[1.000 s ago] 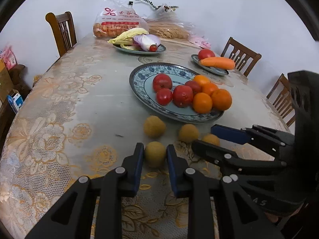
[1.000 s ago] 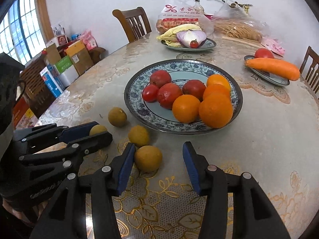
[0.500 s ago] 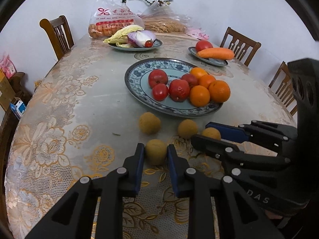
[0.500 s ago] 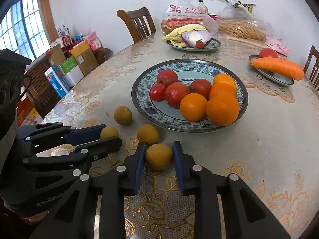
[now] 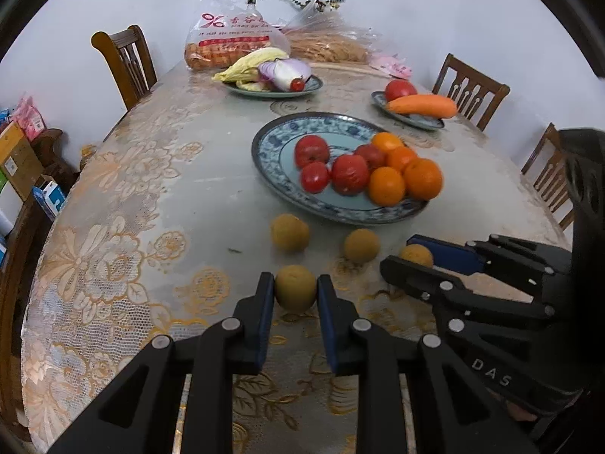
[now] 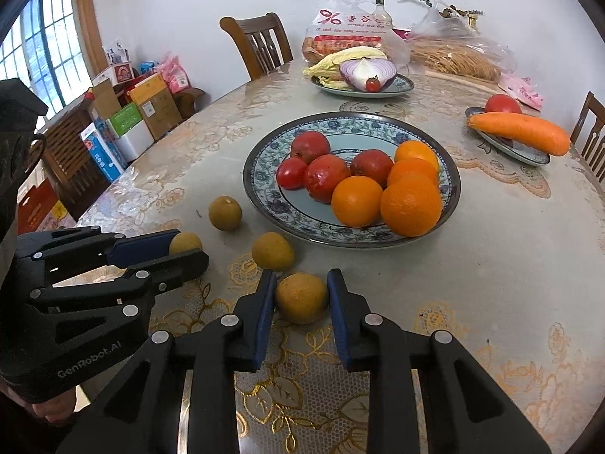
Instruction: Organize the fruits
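Near the tabletop's point(image 5: 181, 189) front edge, my left fingers point(image 5: 295, 290) and right fingers point(image 6: 300, 297) each clench a brown fruit point(image 5: 295, 292).

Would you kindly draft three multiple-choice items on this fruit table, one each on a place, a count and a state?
1. Where does the carrot lie?
A. on the small plate at the far right
B. in the big blue plate
C. on the cloth

2. How many oranges are in the big blue plate?
A. two
B. four
C. six

3. How is the right gripper?
A. wide open above the plate
B. shut on a brown fruit
C. holding a tomato

Answers: 1 A, it rests beside a tomato there; 2 B, four orange globes show; 3 B, both pads press its sides.
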